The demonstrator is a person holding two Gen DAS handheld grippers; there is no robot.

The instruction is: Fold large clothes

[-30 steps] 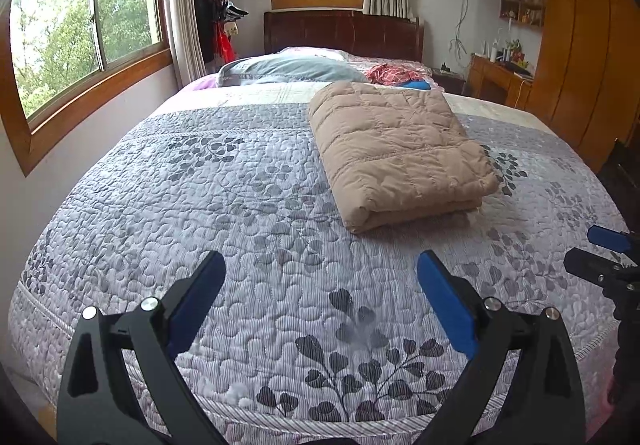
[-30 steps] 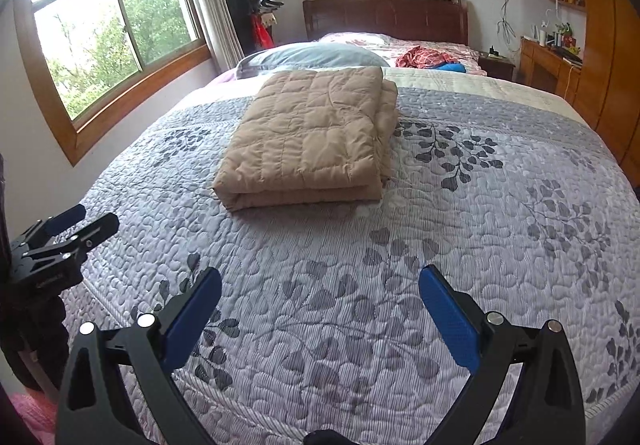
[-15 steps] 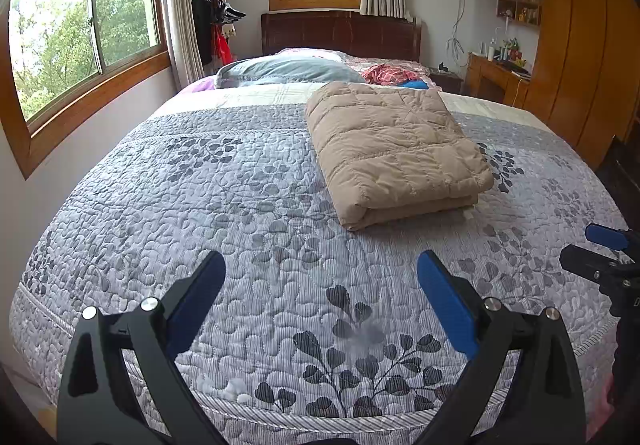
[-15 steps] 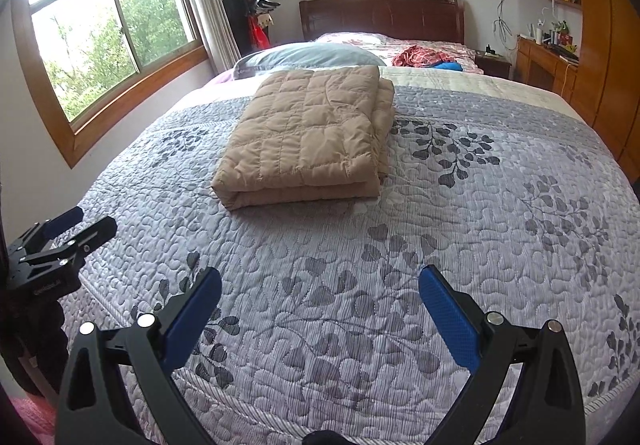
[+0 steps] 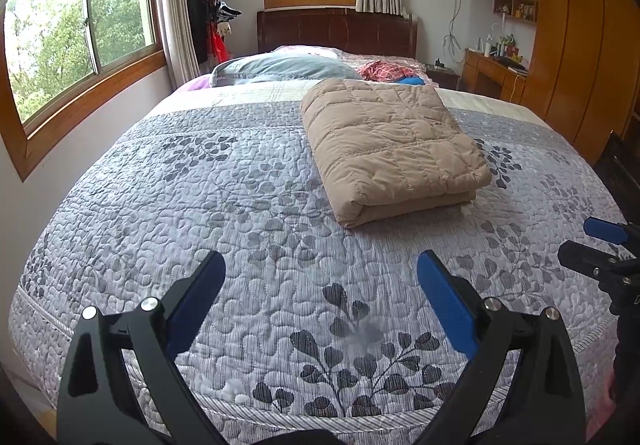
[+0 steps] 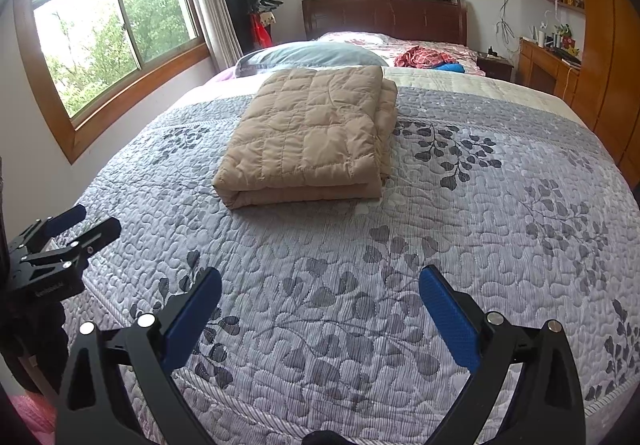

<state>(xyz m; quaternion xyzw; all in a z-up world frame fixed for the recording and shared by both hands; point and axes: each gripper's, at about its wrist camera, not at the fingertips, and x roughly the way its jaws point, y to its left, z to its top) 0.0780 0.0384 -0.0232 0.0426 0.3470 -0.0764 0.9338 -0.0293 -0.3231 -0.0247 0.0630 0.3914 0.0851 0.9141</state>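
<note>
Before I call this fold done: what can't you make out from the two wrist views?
- Tan padded garment: its underside and inner layers, hidden by its own top fold, both views.
- Red checked cloth by the headboard: too small, part hidden behind the garment in the left view.
- Right claw: cut off by the left view's edge.

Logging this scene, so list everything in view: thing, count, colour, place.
padded jacket: 1, tan, folded, mid-bed
bedspread: 1, grey, leaf print, covering the bed
pillow: 1, blue-grey, near the headboard
cloth: 1, red checked, near the headboard
headboard: 1, dark wood
coat stand: 1, corner between windows
windows: 2, wood-framed
desk: 1, wood, far right
left gripper: 1, black, blue pads, open
right gripper: 1, same, open
</note>
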